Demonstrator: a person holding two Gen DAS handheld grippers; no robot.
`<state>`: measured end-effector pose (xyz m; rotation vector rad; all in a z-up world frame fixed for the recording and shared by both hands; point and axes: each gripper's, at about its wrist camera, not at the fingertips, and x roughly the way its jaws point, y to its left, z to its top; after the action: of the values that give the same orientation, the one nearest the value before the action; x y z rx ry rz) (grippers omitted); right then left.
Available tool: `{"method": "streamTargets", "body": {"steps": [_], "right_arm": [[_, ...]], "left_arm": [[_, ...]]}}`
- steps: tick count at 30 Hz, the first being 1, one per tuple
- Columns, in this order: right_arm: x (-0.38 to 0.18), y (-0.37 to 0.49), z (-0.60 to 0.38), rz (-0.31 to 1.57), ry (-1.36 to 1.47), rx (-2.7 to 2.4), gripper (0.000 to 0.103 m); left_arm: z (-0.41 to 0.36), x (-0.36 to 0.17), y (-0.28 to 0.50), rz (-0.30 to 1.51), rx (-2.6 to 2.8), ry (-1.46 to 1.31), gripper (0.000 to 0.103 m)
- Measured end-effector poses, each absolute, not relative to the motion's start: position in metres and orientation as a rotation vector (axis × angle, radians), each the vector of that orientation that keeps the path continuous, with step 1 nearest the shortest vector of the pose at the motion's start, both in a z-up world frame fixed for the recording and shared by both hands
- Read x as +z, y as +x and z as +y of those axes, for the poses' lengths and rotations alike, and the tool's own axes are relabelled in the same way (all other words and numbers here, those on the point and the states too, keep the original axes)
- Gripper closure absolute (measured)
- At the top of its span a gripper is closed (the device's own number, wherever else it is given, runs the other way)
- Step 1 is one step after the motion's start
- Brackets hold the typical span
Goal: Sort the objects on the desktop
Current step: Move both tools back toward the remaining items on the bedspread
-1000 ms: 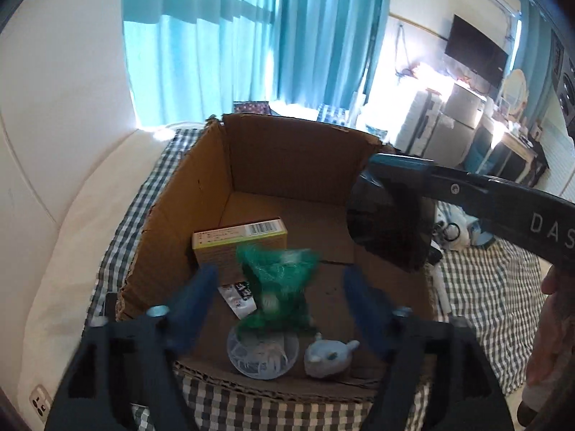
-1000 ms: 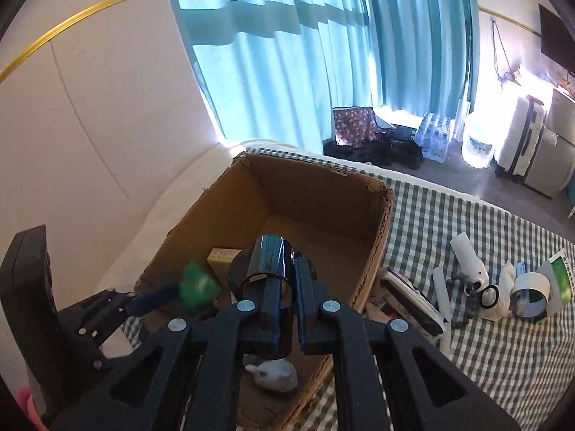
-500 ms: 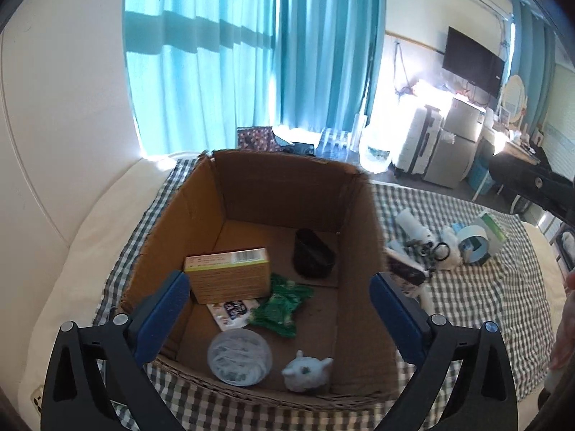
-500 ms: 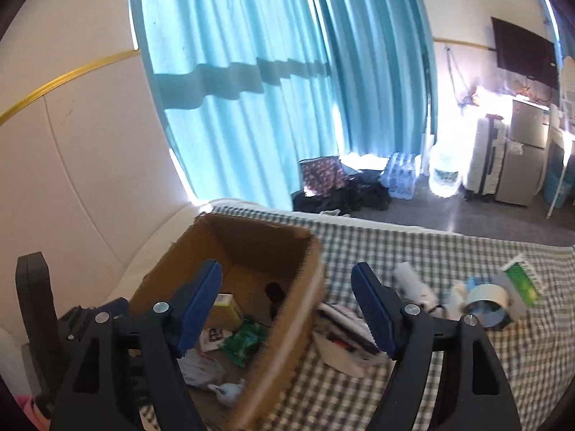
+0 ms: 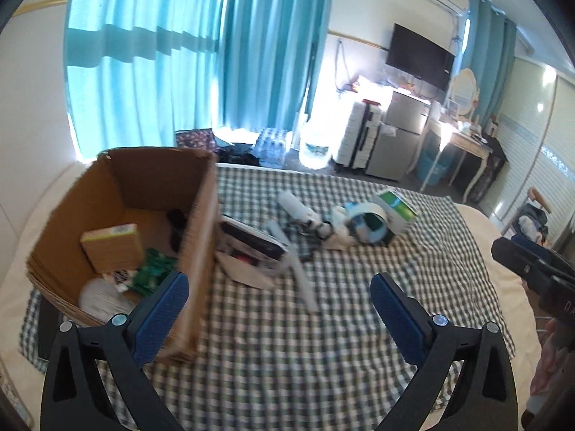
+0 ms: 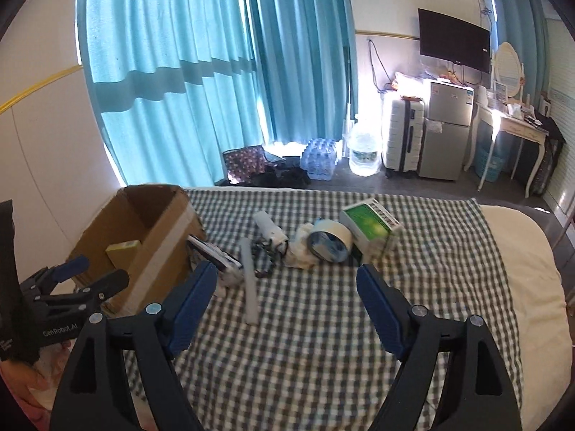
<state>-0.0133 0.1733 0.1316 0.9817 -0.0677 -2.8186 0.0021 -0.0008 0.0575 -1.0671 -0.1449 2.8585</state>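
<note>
Loose items piled mid-bed, both grippers empty with jaws spread wide.

Cardboard box (image 5: 118,194) sits at the left end of the checked blanket (image 6: 323,341), holding a yellow carton (image 5: 111,248), green packet (image 5: 154,273) and a clear round lid (image 5: 97,296). Right of it: tape roll (image 6: 329,244) touching the green box (image 6: 372,226), white tube (image 6: 249,280) lying flat, dark packet (image 5: 251,242) just beside the box wall. Left gripper (image 5: 276,309) and right gripper (image 6: 287,294) hover above the blanket.
</note>
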Motion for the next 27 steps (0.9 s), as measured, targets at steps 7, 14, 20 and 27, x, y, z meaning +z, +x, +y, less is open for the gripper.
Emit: {"method": "streamTargets", "body": {"steps": [7,14,20,27], "right_arm": [[0.084,0.009,0.242,-0.201,1.029,-2.895,0.022],[0.053,-0.014,0.265,-0.323,1.042,-2.938,0.019],[0.029,-0.041,0.264,-0.343,1.016,-2.939,0.019],[-0.003,-0.071,0.258,-0.277,1.097,-2.913,0.019]], "left_arm": [[0.054,0.006,0.001,-0.029,2.828,-1.061,0.000],[0.058,-0.050,-0.027,-0.085,2.853,-1.153,0.000],[0.048,-0.077,-0.060,-0.162,2.892,-1.284,0.000],[0.062,-0.092,-0.094,-0.136,2.893,-1.265,0.000]]}}
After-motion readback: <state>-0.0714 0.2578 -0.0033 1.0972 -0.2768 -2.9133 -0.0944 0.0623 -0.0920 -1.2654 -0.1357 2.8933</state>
